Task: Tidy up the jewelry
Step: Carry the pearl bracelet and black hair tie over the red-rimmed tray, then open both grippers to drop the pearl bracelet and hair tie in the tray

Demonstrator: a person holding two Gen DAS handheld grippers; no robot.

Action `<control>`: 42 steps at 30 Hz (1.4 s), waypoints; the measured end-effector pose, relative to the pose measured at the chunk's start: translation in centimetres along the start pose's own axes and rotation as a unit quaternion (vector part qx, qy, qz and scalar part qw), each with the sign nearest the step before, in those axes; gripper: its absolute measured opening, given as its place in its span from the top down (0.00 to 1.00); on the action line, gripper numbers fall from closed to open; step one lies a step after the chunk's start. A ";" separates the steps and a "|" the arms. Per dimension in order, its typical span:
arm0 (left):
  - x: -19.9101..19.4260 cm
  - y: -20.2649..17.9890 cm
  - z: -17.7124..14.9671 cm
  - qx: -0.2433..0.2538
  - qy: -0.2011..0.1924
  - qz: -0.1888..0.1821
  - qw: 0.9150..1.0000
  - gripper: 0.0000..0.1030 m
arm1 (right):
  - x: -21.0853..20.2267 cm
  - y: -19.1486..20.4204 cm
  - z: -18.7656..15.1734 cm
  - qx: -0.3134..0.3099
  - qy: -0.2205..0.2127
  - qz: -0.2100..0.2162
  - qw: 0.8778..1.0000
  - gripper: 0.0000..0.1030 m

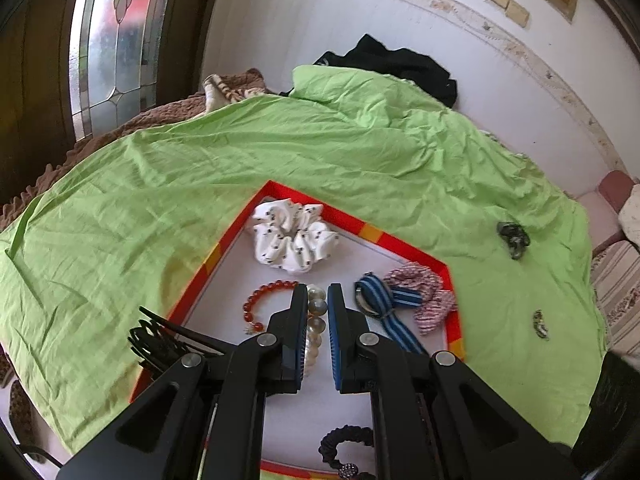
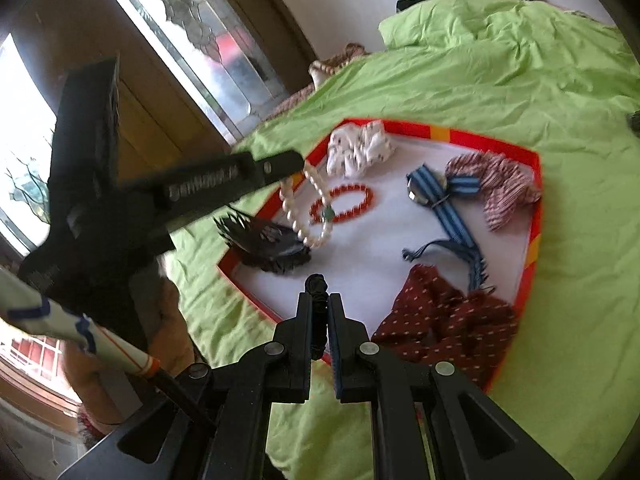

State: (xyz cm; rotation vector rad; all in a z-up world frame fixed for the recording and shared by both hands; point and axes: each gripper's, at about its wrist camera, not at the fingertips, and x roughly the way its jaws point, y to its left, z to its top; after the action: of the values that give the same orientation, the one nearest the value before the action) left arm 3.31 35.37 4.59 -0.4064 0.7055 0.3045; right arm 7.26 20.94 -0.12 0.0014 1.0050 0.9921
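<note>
Your left gripper clamps the white pearl bead bracelet, dangling over the red-rimmed white tray — your right gripper pinches a black braided hair tie (near the tray's edge).

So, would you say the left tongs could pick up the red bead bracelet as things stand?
Probably not yet. The left tongs are shut on the pearl bracelet, so they are occupied. The red bead bracelet itself lies uncovered in the tray, close beside them.
</note>
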 end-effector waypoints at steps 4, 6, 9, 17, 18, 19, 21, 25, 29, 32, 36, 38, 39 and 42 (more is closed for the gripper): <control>0.8 0.2 0.0 0.008 0.006 0.022 1.000 0.91 | 1.6 0.0 -0.8 -0.005 0.017 -0.010 1.000 0.92; 0.9 0.2 0.0 0.012 0.005 0.029 1.000 0.91 | 1.8 -0.1 -1.0 -0.008 0.021 -0.018 1.000 0.92; 1.1 0.3 0.0 0.013 0.005 0.031 0.999 0.91 | 2.0 -0.2 -1.2 -0.012 0.022 -0.028 0.999 0.92; 1.4 0.2 -0.1 0.018 0.008 0.040 0.999 0.91 | 2.2 -1.2 -1.5 -0.011 0.027 -0.042 0.999 0.90; 1.5 0.1 -0.2 0.020 0.008 0.043 0.999 0.91 | 2.2 -1.2 -1.6 -0.010 0.027 -0.043 0.999 0.90; 1.6 0.1 -0.2 0.022 0.009 0.044 0.999 0.91 | 2.1 -1.4 -1.6 -0.009 0.027 -0.043 0.999 0.90; 1.7 0.0 -0.3 0.026 0.010 0.047 0.999 0.91 | 2.0 -1.5 -1.7 -0.008 0.026 -0.042 0.999 0.89; 1.9 -0.3 -0.4 0.031 0.010 0.050 0.998 0.91 | 1.9 -1.5 -1.8 -0.012 0.025 -0.042 0.999 0.89; 2.0 -0.3 -0.4 0.033 0.011 0.051 0.998 0.91 | 1.8 -1.6 -1.8 -0.011 0.024 -0.040 0.999 0.89; 2.0 -0.3 -0.4 0.033 0.010 0.052 0.998 0.91 | 1.7 -1.8 -1.8 -0.005 0.023 -0.037 0.999 0.89; 1.9 -0.2 -0.4 0.029 0.007 0.050 0.998 0.89 | 1.2 -2.1 -1.8 0.005 0.018 -0.033 0.999 0.85; 1.9 -0.2 -0.5 0.027 0.007 0.049 0.998 0.81 | 0.9 -2.1 -1.9 0.005 0.015 -0.032 0.999 0.83; 1.8 -0.2 -0.5 0.026 0.006 0.050 0.998 0.73 | 0.7 -2.0 -1.9 0.004 0.013 -0.031 0.999 0.82; 1.4 -0.3 -0.5 0.024 -0.004 0.049 0.999 0.62 | -0.1 -1.9 -2.2 -0.002 0.006 -0.033 0.999 0.81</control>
State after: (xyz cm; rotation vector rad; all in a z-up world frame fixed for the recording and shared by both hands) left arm 4.16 35.06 3.41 -0.3251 0.7247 0.3806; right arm 7.02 18.92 -2.10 -0.0418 1.0081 0.9347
